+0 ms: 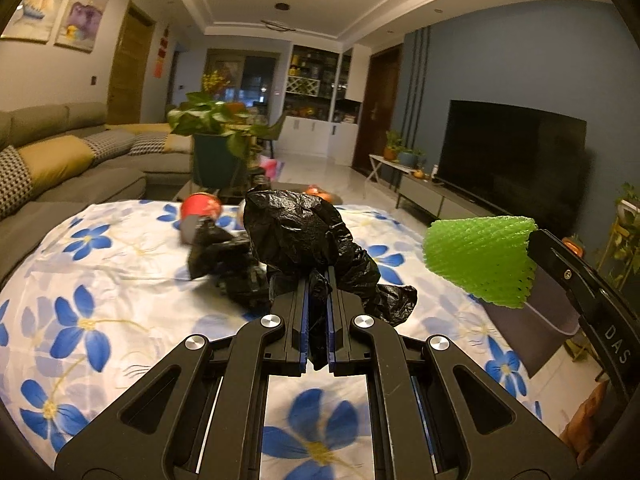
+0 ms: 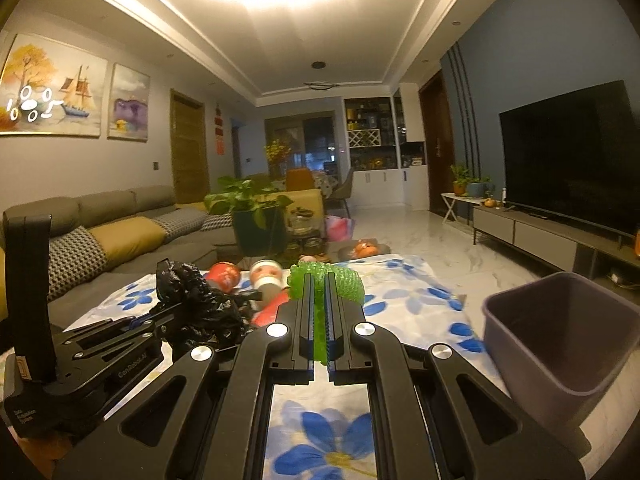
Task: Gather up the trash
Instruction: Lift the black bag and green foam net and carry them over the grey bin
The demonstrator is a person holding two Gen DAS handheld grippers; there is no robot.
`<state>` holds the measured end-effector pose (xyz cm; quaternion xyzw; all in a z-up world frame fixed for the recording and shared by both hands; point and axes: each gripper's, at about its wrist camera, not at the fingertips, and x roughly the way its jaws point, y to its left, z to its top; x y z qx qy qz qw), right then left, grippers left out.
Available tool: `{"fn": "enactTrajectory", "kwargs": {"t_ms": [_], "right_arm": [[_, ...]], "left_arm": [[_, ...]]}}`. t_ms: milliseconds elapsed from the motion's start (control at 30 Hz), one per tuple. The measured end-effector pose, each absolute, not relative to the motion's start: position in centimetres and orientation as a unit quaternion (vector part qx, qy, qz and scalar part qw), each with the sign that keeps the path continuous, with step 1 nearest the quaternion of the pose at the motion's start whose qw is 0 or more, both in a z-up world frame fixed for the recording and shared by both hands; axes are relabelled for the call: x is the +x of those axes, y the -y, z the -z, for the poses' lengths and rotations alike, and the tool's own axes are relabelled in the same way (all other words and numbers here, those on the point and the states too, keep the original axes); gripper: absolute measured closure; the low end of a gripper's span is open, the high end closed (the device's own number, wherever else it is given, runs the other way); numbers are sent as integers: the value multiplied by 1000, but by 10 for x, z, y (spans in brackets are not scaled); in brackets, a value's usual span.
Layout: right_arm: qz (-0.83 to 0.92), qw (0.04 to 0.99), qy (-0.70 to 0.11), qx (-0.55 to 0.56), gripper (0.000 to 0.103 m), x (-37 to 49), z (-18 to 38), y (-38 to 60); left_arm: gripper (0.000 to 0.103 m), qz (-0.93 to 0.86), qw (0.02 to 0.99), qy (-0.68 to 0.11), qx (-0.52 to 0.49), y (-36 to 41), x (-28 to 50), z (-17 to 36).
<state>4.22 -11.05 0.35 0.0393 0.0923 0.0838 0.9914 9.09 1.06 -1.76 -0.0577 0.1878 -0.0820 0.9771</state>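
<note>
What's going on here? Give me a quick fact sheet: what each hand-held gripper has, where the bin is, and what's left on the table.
left hand-held gripper: shut on black plastic bag
right hand-held gripper: shut on green foam net
bin: purple, open, at the table's right edge
table cover: white cloth with blue flowers
still on table: red can, lying down

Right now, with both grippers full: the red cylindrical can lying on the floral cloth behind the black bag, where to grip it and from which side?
Grip the red cylindrical can across its round body mid-length, coming from above. It seems to lie on its side on the floral cloth, its end facing the camera, so the curved wall is what the fingers can span. A second can sits close alongside, leaving little side clearance.
</note>
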Motion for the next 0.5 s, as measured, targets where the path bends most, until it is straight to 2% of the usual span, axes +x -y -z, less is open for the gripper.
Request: {"fn": "enactTrajectory", "kwargs": {"t_ms": [500], "right_arm": [[-14,995,-77,55,98,27,-5,172]], "left_arm": [[97,142,972,-185,-27,59,104,15]]}}
